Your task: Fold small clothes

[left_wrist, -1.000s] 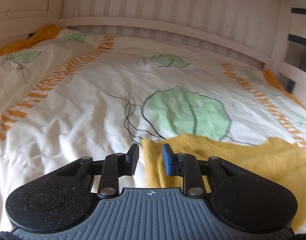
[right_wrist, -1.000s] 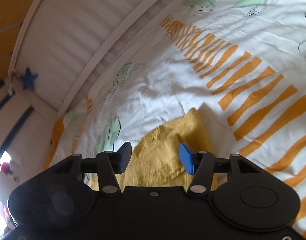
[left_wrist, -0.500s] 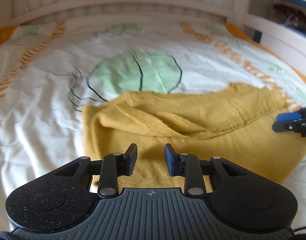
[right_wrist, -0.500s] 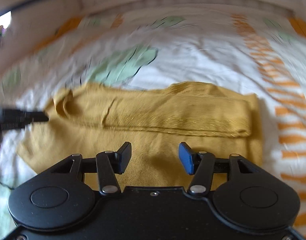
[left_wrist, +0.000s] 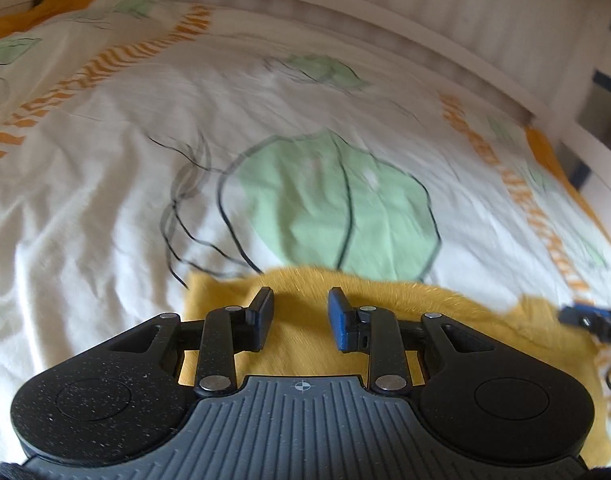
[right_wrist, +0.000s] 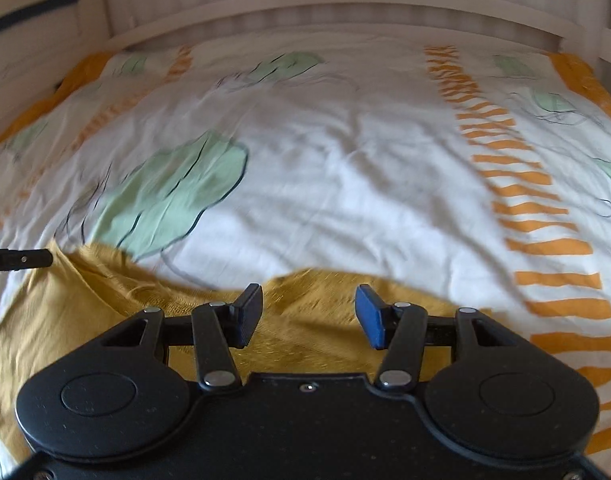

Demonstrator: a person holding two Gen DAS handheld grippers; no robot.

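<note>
A mustard-yellow knitted garment [left_wrist: 485, 320] lies spread on the bed, its far edge partly folded over; it also shows in the right wrist view [right_wrist: 85, 320]. My left gripper [left_wrist: 300, 320] is open and empty, low over the garment's left part. My right gripper [right_wrist: 308, 318] is open and empty over the garment's right part. The right gripper's tip shows at the right edge of the left wrist view [left_wrist: 589, 318], and the left gripper's tip at the left edge of the right wrist view [right_wrist: 21, 260].
The bed has a white duvet [left_wrist: 105, 200] with green leaf prints and orange stripes [right_wrist: 545, 216]. A white slatted bed frame [right_wrist: 345, 4] runs along the far side and both ends. Both views are motion-blurred.
Both views have tilted up and forward, so less of the garment shows below the fingers. Both grippers stayed open and empty.
</note>
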